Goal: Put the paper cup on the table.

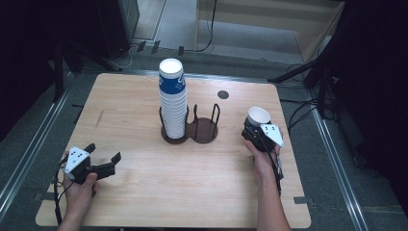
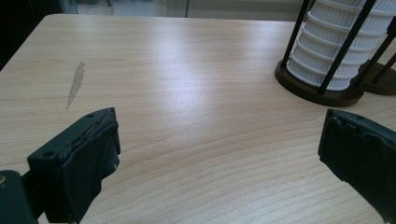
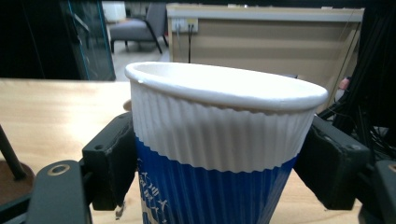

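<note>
The right gripper (image 1: 256, 131) clamps a single blue-and-white paper cup (image 3: 219, 140) upright at the table's (image 1: 144, 192) right side. The left gripper (image 1: 102, 156) rests wide apart, holding nothing. A tall cup stack (image 1: 172, 98) fills one ring of the dark holder (image 1: 202, 130); the neighbouring ring looks vacant, so probably most of the work remains.

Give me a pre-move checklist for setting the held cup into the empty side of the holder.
1. Right gripper shut on cup: ok.
2. Cup upright, mouth up: ok.
3. Empty holder slot free: ok.
4. Stack seated in its own slot, upright: ok.
5. Left gripper open, resting apart from the holder: ok.
6. Cup bottom off the table: cannot tell.
</note>
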Available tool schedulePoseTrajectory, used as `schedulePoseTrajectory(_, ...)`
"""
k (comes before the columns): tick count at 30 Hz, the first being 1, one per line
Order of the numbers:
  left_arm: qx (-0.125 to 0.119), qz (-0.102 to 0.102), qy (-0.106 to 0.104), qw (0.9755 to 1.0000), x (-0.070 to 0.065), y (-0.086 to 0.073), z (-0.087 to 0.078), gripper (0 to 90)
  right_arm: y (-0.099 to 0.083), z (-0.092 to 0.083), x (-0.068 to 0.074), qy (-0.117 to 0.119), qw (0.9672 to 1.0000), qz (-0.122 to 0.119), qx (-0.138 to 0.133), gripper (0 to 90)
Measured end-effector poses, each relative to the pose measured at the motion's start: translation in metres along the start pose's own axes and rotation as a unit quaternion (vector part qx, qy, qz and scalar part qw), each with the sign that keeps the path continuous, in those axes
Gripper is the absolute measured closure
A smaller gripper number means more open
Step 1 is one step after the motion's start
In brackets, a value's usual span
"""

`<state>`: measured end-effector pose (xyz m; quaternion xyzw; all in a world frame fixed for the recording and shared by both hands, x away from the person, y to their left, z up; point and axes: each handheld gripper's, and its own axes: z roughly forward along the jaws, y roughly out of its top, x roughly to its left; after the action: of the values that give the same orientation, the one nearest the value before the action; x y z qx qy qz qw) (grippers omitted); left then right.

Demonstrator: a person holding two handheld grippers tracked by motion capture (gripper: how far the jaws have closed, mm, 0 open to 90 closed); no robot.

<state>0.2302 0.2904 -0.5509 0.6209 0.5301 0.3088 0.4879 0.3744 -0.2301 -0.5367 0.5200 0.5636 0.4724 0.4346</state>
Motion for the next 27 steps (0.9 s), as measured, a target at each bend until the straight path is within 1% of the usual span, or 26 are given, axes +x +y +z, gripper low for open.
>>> schedulePoseTrajectory(3,0.001,-0.001,0.003,1.0,0.001,0.0,0.0,0.0,-0.001,0.003,-0.001,0.001,0.9998,-0.013,0.015,20.7)
schedulePoseTrajectory(5,0.001,-0.003,0.004,1.0,0.001,0.0,0.0,0.0,0.0,0.006,-0.001,0.001,0.9996,-0.017,0.021,20.5)
schedulePoseTrajectory(7,0.001,-0.003,0.004,1.0,0.001,0.0,0.0,0.0,0.0,0.007,0.0,-0.009,0.9993,-0.023,0.028,20.3)
schedulePoseTrajectory(10,-0.001,-0.003,0.005,1.0,0.001,0.0,0.0,0.0,0.0,0.009,0.001,-0.021,0.999,-0.021,0.033,20.0)
schedulePoseTrajectory(11,-0.001,-0.003,0.005,1.0,0.001,0.0,0.0,0.0,0.0,0.009,0.001,-0.018,0.9989,-0.025,0.035,19.9)
schedulePoseTrajectory(14,0.0,-0.003,0.005,1.0,0.001,0.0,0.0,0.0,0.0,0.01,0.001,-0.016,0.9984,-0.024,0.048,19.4)
schedulePoseTrajectory(15,0.001,-0.003,0.005,1.0,0.001,0.0,0.0,0.0,0.0,0.011,0.001,-0.023,0.9982,-0.023,0.05,19.2)
schedulePoseTrajectory(16,0.002,-0.003,0.006,1.0,0.001,0.0,0.0,0.0,0.001,0.011,0.0,-0.024,0.9982,-0.022,0.05,19.0)
schedulePoseTrajectory(17,0.002,-0.003,0.005,1.0,0.001,0.0,0.0,0.0,0.001,0.011,-0.001,-0.029,0.9981,-0.013,0.053,18.9)
schedulePoseTrajectory(21,0.003,-0.004,0.005,1.0,0.001,0.0,0.0,0.0,0.002,0.014,-0.002,-0.024,0.9969,-0.01,0.074,18.9)
schedulePoseTrajectory(23,0.003,-0.004,0.005,1.0,0.001,0.0,0.0,0.0,0.002,0.015,-0.002,-0.023,0.9958,-0.017,0.087,19.4)
schedulePoseTrajectory(25,0.004,-0.003,0.005,1.0,0.001,0.0,0.0,0.0,0.002,0.015,-0.001,-0.02,0.9953,-0.023,0.091,19.0)
schedulePoseTrajectory(27,0.003,-0.002,0.005,1.0,0.001,0.0,0.0,0.0,0.002,0.015,-0.001,-0.017,0.9958,-0.022,0.087,16.6)
